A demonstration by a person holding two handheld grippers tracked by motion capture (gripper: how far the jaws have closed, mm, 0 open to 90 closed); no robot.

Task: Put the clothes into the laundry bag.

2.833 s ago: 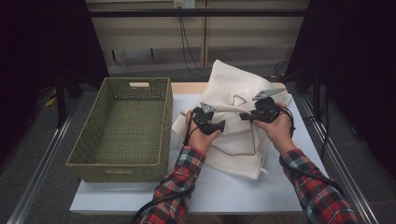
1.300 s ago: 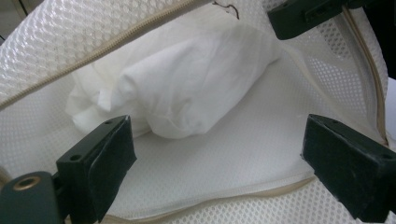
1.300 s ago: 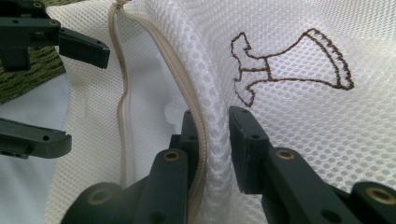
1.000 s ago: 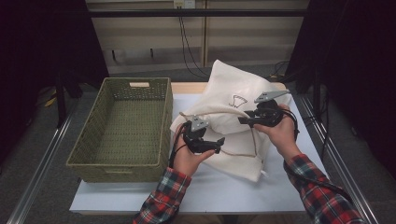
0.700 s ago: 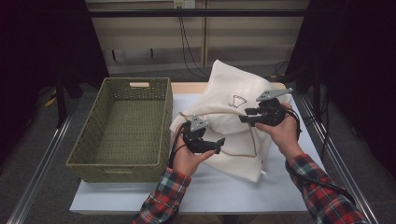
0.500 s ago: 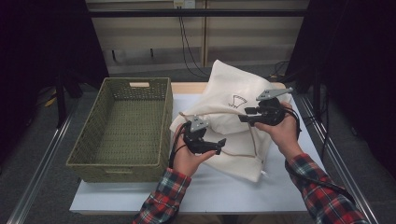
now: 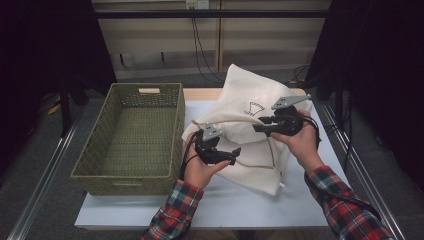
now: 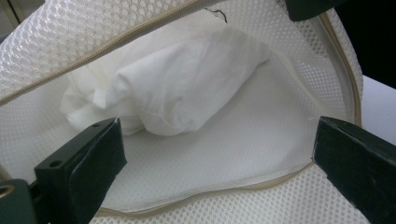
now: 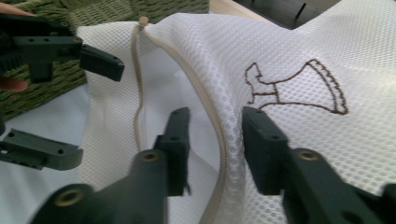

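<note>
A white mesh laundry bag [image 7: 250, 100] with a beige zipper [image 9: 219, 140] lies on the table right of a green wicker basket [image 7: 135, 130]. Its mouth gapes, and folded white cloth [image 8: 187, 88] lies inside. My left gripper [image 7: 233, 155] [image 8: 217, 140] stands open at the mouth, its jaws wide on either side of the lower zipper edge. My right gripper [image 7: 256, 127] [image 9: 215, 121] straddles the upper flap's zipper edge. Its jaws have just been closing, with a gap still showing at the left pad. The left gripper [image 9: 100, 112] shows beyond it.
The basket holds nothing and takes up the table's left half. A brown embroidered logo [image 9: 299, 88] marks the bag's top face. Bare white tabletop [image 7: 230, 205] runs along the near edge. Metal rails [image 7: 45, 170] flank the table.
Since the earliest frame my left gripper has drawn back toward the near edge and turned to point right into the bag's mouth. The right hand has stayed almost where it was.
</note>
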